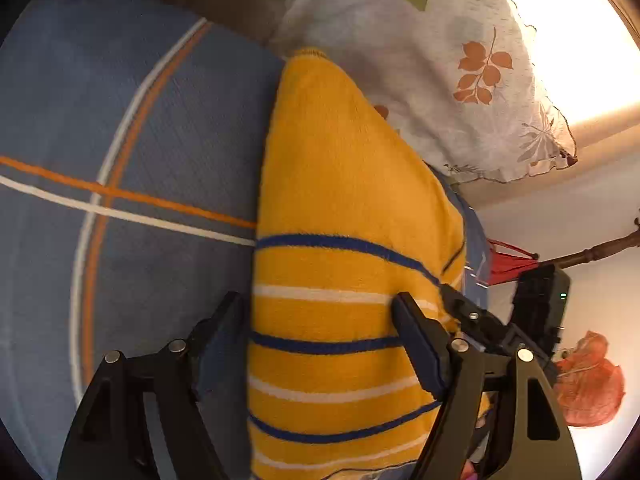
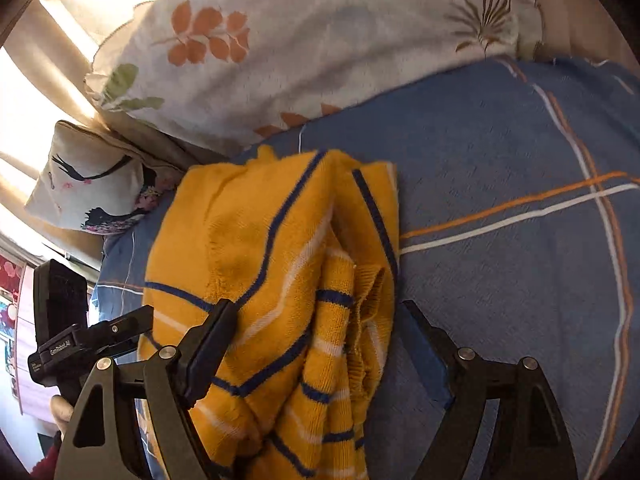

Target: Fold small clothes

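The left gripper [image 1: 320, 316] and right gripper [image 2: 320, 320] hold their black fingers apart over a folded yellow knitted sweater with blue and white stripes [image 1: 344, 208] lying on the blue checked bedsheet [image 1: 160, 128]; a leaf-printed white pillow [image 2: 320, 40] lies at 12 o'clock.

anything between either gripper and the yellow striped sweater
Nothing visible. The yellow striped sweater lies on the blue bedspread, with the open left gripper and open right gripper directly over it, jaws straddling its fabric.
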Motion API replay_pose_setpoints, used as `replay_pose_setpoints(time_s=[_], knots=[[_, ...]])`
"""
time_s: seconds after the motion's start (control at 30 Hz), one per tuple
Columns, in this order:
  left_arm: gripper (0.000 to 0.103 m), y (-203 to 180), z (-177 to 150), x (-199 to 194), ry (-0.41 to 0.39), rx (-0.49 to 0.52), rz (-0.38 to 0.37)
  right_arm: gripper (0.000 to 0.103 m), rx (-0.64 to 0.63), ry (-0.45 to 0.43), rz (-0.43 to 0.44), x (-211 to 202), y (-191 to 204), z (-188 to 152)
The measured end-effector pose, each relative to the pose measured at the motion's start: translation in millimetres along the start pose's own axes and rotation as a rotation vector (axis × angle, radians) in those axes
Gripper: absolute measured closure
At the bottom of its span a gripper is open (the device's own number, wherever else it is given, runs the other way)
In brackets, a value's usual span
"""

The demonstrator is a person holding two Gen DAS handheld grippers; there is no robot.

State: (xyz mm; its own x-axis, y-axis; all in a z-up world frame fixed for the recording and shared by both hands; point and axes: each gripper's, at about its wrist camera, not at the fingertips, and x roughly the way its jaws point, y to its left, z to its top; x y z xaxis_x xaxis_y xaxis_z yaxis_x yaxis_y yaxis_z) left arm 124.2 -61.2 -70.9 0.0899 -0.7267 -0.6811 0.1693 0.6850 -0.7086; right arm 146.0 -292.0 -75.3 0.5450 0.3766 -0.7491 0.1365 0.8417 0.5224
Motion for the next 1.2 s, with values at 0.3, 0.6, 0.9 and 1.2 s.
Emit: replay_pose_setpoints(time_s=[0.3, 0.6, 0.9, 1.2], knots=[[0.055, -29, 5, -65, -0.077, 0.075, -0.008, 0.061, 0.091, -0.005, 0.274, -5, 33, 8], [0.046, -17, -11, -72, -0.055, 0.188, 0.346, 0.053, -0.041, 0.008, -0.053, 28, 57, 7], [0.045, 17, -52, -121, -0.169, 0.124, 0.398, 0.052, -0.174, -0.143, -0.063, -35, 126, 7], [0.044, 37, -71, -192, -0.314, 0.142, 0.498, 0.054, -0.033, -0.014, -0.131, 46, 111, 17]])
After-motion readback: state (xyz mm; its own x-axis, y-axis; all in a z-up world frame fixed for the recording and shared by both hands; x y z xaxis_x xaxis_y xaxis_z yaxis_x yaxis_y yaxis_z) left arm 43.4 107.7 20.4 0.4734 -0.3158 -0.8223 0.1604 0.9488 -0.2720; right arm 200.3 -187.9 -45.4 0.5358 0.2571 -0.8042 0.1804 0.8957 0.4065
